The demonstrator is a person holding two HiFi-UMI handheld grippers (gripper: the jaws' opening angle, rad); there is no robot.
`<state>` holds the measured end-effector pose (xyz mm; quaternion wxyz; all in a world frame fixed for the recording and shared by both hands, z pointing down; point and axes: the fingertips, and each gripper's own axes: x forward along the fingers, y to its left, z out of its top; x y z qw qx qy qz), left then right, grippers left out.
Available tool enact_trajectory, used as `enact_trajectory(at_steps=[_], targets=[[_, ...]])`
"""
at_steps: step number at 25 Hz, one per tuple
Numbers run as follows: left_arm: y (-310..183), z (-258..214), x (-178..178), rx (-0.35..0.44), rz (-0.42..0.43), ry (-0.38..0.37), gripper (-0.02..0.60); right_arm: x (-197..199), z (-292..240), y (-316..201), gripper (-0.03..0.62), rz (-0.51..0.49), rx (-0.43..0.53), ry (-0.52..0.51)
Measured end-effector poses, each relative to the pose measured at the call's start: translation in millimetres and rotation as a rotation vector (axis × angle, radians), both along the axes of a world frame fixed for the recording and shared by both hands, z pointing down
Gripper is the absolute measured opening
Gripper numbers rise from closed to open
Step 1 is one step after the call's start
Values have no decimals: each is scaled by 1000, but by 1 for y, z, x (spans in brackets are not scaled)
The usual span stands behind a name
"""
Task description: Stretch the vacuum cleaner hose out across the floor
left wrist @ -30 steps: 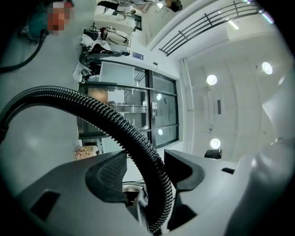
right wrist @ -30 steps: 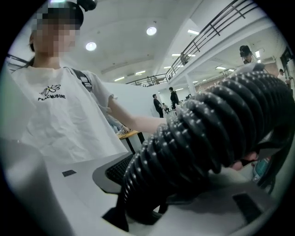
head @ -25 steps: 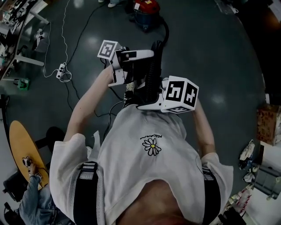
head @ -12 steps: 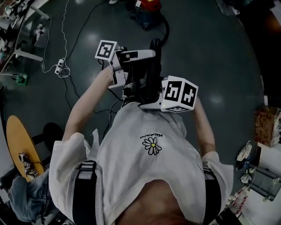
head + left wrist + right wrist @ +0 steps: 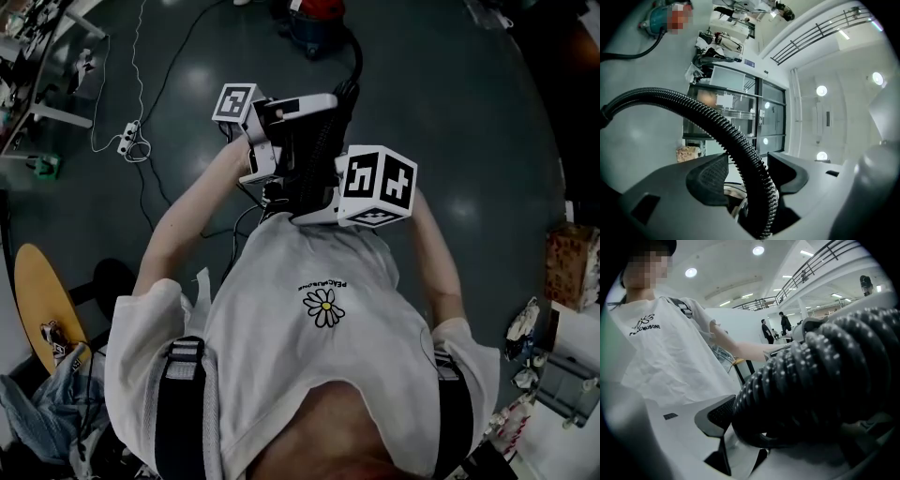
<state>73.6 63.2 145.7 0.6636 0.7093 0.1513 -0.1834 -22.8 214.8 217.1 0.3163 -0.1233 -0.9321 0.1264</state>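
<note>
Between both sets of fingers, close in front of the wearer's chest, the black vacuum cleaner hose [image 5: 356,58] is gathered up off the floor [image 5: 450,112]. Its far end runs away beyond the fingertips to the vacuum cleaner [image 5: 314,19]. I judge I hold it in two places so a length can be pulled free and laid out straight; none of it looks stretched yet. The left gripper [image 5: 747,159] has its fingers [image 5: 707,177] narrowly parted and clamped on a single run of hose. The right gripper [image 5: 783,418], just beside it, stands wider. Its fingers [image 5: 719,416] have just been closing on a thick bunched bend of hose, which presses the one pad I can see.
</note>
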Motion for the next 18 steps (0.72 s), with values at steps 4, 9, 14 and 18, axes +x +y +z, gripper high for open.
enact_trajectory(at_steps=[4, 9, 14, 18], targets=[[-2, -13, -11, 30, -93, 67, 241, 1, -16, 0, 238, 13, -3, -212], [6, -18, -35, 27, -141, 154, 221, 49, -49, -31, 238, 390, -215, -678], [30, -25, -40, 51, -103, 207, 212, 149, -38, -85, 238, 762, -461, -877], [44, -39, -34, 87, -89, 224, 212, 155, 64, -130, 238, 959, -387, -532]])
